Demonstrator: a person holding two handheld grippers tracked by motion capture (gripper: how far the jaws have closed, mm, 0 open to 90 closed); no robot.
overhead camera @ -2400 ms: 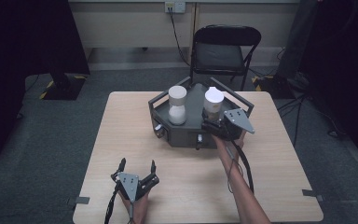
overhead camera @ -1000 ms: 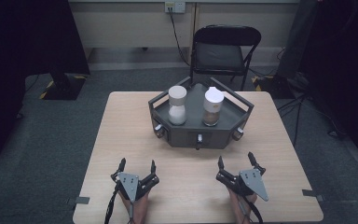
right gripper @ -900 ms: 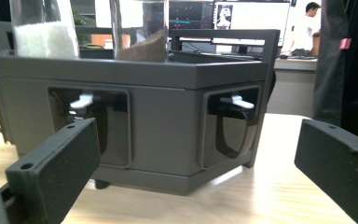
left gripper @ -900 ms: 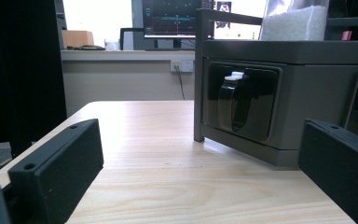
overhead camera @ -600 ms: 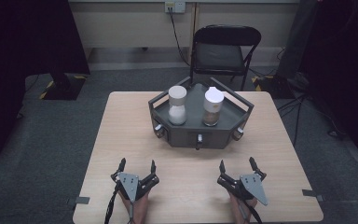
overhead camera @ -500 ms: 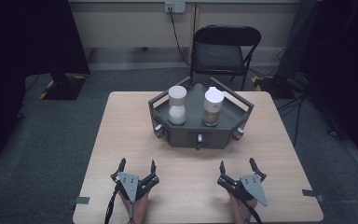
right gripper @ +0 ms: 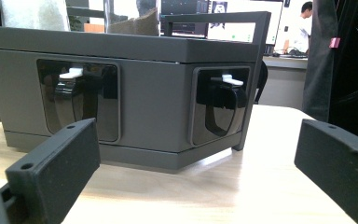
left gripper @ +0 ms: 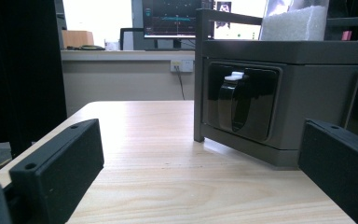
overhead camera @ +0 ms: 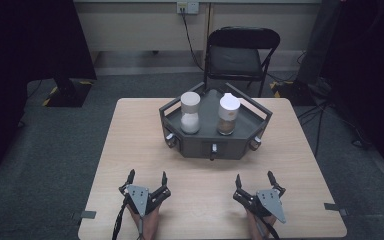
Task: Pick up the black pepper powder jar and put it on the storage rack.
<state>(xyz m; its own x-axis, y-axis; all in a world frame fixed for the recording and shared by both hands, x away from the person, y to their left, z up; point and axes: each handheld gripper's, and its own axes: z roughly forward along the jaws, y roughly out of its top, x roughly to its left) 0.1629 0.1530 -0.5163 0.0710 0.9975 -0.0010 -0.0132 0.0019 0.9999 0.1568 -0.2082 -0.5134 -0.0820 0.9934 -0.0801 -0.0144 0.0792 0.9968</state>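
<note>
A dark grey six-sided tray box [overhead camera: 215, 145] stands at the far middle of the wooden table [overhead camera: 130, 135]. On it are a jar of white grains [overhead camera: 190, 112] and a jar of brown contents [overhead camera: 228, 114], both with white lids. My left gripper [overhead camera: 146, 176] rests open near the front edge, left of centre. My right gripper [overhead camera: 254, 177] rests open beside it on the right. Both hold nothing and point at the box. In the left gripper view, the left gripper [left gripper: 203, 140] faces the box [left gripper: 284, 93] and a black latch [left gripper: 233, 105]. The right gripper [right gripper: 198, 135] faces the box [right gripper: 154, 93].
A black folding chair [overhead camera: 242, 55] stands behind the table. Bare wood lies between the grippers and the box. Black latches with white tabs [right gripper: 72, 100] sit in the box's side panels. A person [right gripper: 303, 28] stands far off in the right gripper view.
The right gripper has come back from the tray's right side to the table's front edge and settled there. The left gripper has stayed put.
</note>
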